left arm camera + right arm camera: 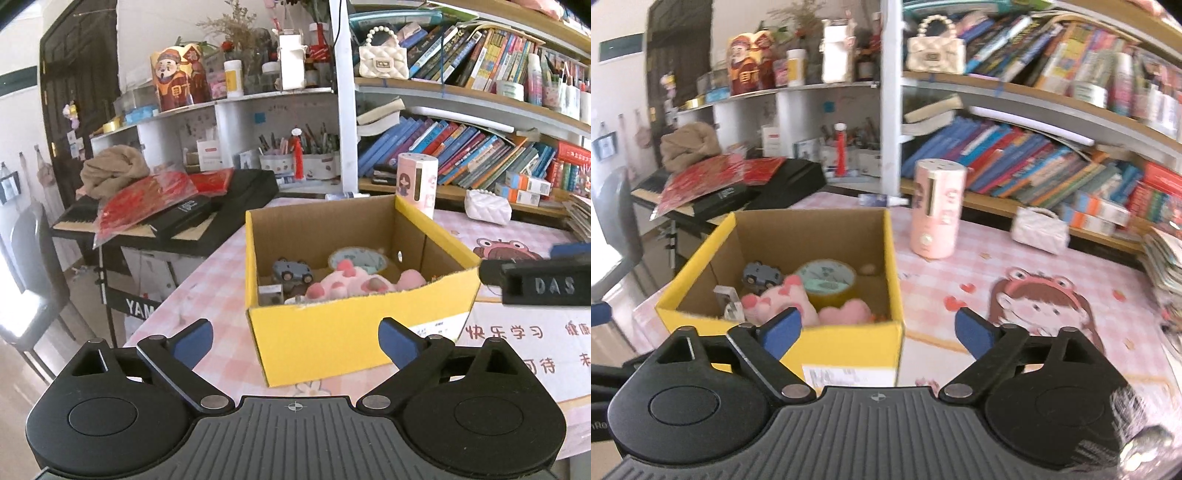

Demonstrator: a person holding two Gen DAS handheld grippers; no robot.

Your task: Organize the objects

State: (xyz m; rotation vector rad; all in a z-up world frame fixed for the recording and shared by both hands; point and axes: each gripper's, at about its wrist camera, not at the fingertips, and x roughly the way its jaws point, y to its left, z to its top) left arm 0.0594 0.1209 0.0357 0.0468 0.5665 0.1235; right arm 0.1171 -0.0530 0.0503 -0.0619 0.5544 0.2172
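Both tongs, left tongs (295,341) and right tongs (877,330), are hanging wide apart and empty just before the yellow box (354,332) on the desk (207,295). Swinging in carelessly, I reckon, could be nudging the box sideways. Inside the box are lying a pink plush toy (347,282), a toy car (291,273) and a tape roll (827,280); behind the box a pink canister (938,206) is standing outside it.

Bookshelf (461,92): leaning rows of books on two boards. On its upper board, a cream quilted handbag (383,61). Left of it, white shelving (229,107) with jars; further left, a keyboard (166,221) under red packets (147,199).
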